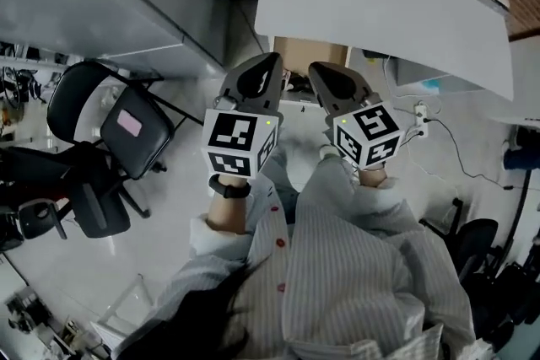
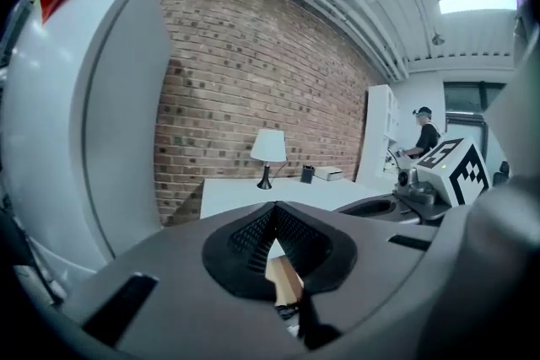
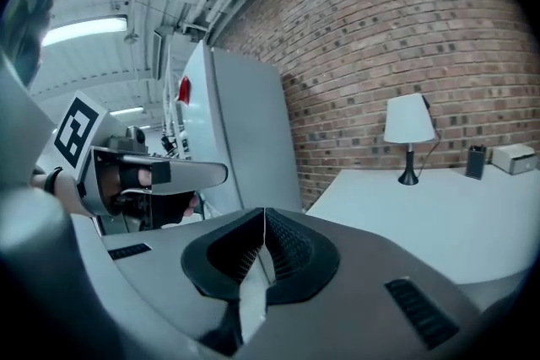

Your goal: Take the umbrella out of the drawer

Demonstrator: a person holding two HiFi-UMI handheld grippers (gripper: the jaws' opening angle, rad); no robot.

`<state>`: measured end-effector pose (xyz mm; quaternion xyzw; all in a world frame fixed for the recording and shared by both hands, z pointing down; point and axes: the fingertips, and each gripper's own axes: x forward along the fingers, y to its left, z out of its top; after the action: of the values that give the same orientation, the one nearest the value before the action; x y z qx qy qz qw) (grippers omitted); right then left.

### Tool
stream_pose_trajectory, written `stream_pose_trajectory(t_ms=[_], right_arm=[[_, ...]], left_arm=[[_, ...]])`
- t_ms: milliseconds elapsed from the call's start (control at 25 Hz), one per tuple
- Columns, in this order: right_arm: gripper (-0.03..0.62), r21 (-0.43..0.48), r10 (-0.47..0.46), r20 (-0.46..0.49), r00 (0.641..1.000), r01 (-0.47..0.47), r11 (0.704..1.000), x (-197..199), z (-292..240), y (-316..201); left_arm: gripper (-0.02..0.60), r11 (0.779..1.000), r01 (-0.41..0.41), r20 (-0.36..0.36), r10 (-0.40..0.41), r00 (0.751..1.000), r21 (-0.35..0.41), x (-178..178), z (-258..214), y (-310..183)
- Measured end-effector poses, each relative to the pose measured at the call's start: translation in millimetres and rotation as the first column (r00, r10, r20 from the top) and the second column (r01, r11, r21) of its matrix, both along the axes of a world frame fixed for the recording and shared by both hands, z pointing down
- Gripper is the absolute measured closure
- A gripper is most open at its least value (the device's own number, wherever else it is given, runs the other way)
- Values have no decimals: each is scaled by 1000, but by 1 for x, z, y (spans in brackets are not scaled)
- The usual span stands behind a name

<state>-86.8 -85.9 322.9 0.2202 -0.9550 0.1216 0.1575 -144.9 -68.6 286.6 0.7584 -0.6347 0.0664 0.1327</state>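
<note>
Tongs both clenched, empty: left gripper and right gripper side by side. No umbrella in sight. I judge it's inside the wooden unit under the white table, dead ahead, equally near both; long axis unknown.

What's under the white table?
Under the white table, only a tan panel shows at its near edge. The tabletop covers the rest; no drawer or umbrella is visible.
</note>
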Motion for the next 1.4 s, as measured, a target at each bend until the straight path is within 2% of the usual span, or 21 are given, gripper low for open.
stream_pose_trajectory(t_ms=[120,280,480,720,1120,1400], right_arm=[[557,1,93,-5,996,-93,996,9,4,-9],[558,-20,211,-18,977,-211,977,26,16,-16],[557,-39,273,-46,961,-275,961,37,34,-22],[557,-58,274,-71,959,-278,959,43,51,-27],[557,-90,186,-118,975,-197,976,35,89,-39],[557,-98,131,-192,973,-151,984,33,137,-58]], left_arm=[[572,996,-92,1,92,996,-19,8,10,-12],[572,979,-199,-7,199,980,-41,21,24,-24],[572,965,-252,-24,251,968,-78,26,46,-35],[572,964,-237,-41,234,971,-117,25,70,-37],[572,973,-164,-56,157,986,-161,14,105,-40],[572,969,-131,-71,118,990,-211,9,149,-48]])
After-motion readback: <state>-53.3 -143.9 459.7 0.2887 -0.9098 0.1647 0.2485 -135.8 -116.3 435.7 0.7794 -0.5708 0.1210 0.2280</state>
